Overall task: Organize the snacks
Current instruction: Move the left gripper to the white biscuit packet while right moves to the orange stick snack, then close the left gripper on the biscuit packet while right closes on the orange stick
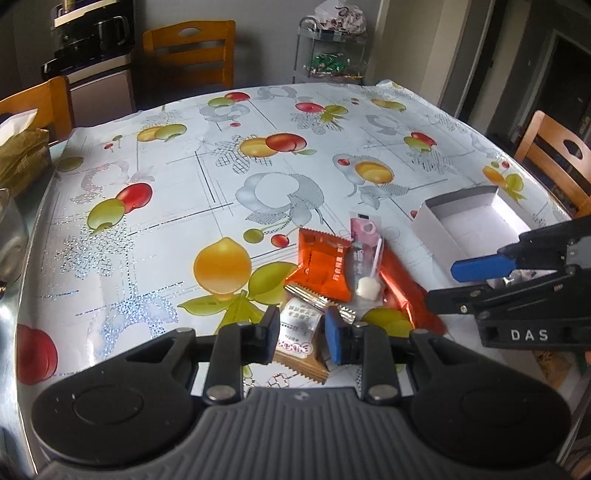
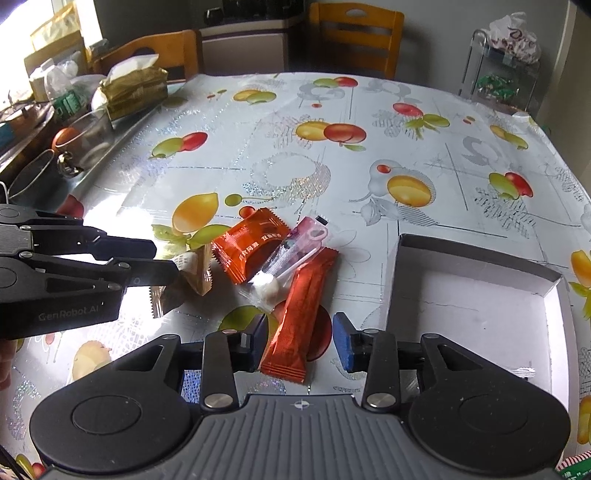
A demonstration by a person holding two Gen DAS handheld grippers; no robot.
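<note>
On the fruit-print tablecloth lies a small heap of snacks: a square orange packet (image 1: 321, 266) (image 2: 251, 247), a clear lollipop wrapper with a pink label (image 1: 364, 254) (image 2: 291, 258) across it, and a long orange-red stick packet (image 1: 406, 291) (image 2: 299, 306). My left gripper (image 1: 303, 338) (image 2: 164, 258) is shut on a beige packet (image 1: 299, 332) (image 2: 201, 269) at the heap's left edge. My right gripper (image 2: 299, 345) (image 1: 441, 284) stands open astride the near end of the stick packet, its blue pad clear of the wrapper. An open white box (image 1: 432, 229) (image 2: 472, 295) sits to the right.
Wooden chairs (image 1: 192, 51) (image 2: 354, 33) stand around the table. A gold tissue pack (image 2: 133, 88), glass bowls (image 2: 88, 136) and clutter line the left side. A wire rack with bags (image 1: 328, 48) stands beyond the far edge.
</note>
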